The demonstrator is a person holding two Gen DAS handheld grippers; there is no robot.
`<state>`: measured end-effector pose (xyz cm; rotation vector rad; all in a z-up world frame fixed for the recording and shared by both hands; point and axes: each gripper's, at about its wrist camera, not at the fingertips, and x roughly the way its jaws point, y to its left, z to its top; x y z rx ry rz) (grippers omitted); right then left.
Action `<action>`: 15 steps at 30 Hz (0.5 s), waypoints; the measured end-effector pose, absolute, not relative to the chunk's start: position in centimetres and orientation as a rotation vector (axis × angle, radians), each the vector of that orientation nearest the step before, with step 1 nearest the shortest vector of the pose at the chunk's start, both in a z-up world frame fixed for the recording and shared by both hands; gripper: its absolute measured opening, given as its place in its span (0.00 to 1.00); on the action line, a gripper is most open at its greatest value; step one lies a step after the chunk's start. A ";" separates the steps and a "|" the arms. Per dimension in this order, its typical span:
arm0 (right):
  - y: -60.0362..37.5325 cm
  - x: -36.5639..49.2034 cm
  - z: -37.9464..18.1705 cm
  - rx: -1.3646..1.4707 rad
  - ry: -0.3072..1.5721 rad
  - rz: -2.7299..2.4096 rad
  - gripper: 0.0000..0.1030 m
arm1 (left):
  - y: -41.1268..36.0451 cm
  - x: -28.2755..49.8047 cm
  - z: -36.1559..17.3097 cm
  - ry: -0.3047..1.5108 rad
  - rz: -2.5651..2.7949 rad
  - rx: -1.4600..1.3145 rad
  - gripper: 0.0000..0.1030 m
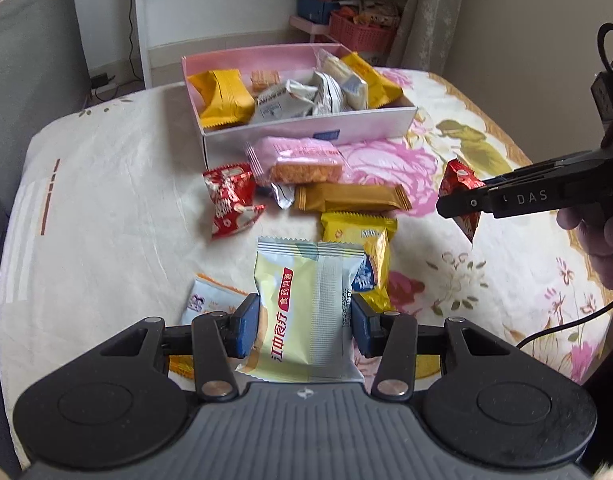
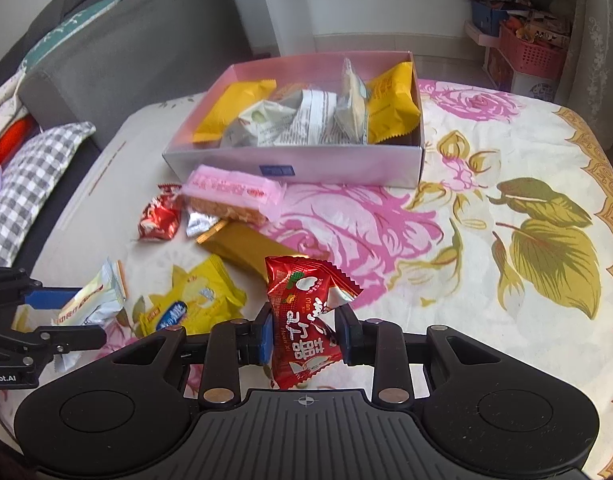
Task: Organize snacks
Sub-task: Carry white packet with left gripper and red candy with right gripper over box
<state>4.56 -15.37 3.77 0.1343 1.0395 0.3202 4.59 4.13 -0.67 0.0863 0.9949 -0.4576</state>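
My left gripper is shut on a pale yellow snack packet and holds it above the table. My right gripper is shut on a red snack packet; it also shows in the left wrist view. A pink open box at the back holds several packets; it also shows in the right wrist view. Loose in front of it lie a pink bar, a brown bar, a red packet and a yellow packet.
The table carries a floral cloth. A grey sofa with a checked cushion stands to the left. White shelves and pink baskets stand behind the table. A cable hangs from the right gripper.
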 end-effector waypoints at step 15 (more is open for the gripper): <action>-17.2 9.6 5.9 0.372 0.978 0.262 0.29 | 4.0 9.9 1.5 0.937 -0.336 -0.091 0.42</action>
